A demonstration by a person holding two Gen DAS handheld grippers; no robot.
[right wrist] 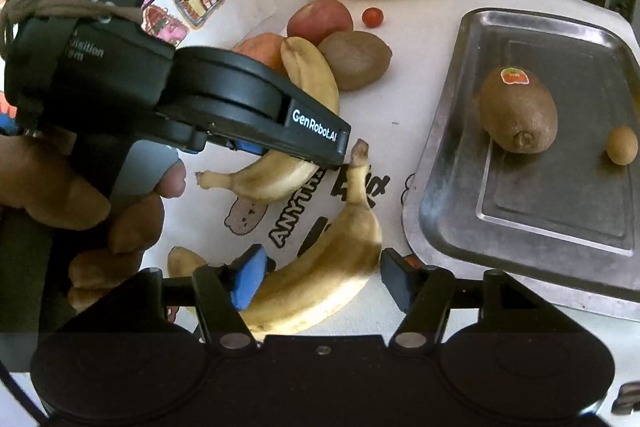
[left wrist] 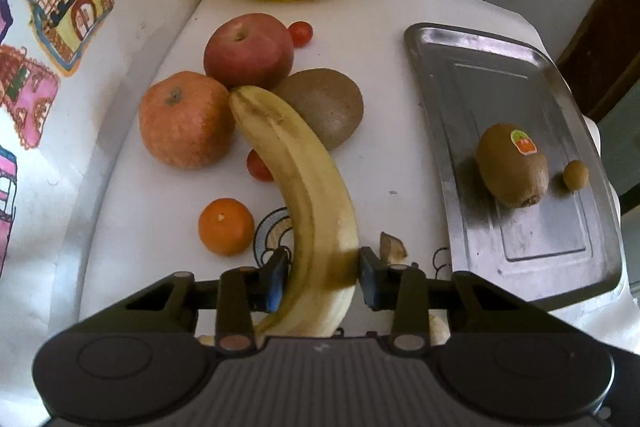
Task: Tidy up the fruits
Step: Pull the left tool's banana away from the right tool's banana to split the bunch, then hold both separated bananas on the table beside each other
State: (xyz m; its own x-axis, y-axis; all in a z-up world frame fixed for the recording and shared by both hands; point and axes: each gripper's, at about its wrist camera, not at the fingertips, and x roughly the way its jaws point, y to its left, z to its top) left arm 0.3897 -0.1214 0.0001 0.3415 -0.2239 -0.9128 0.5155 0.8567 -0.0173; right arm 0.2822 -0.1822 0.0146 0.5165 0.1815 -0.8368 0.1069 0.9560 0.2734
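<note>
While the left tongs [left wrist: 322, 273] clamp one banana [left wrist: 304, 195] whose long axis runs toward 11 o'clock, the right tongs [right wrist: 320, 277] stand apart astride another banana [right wrist: 320, 267] pointing toward 1 o'clock, the tray [right wrist: 448, 187] at 2 o'clock.

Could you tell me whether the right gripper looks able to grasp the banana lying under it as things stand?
Probably yes: the right gripper already straddles that banana with open jaws, and nothing lies between pads and fruit.
</note>
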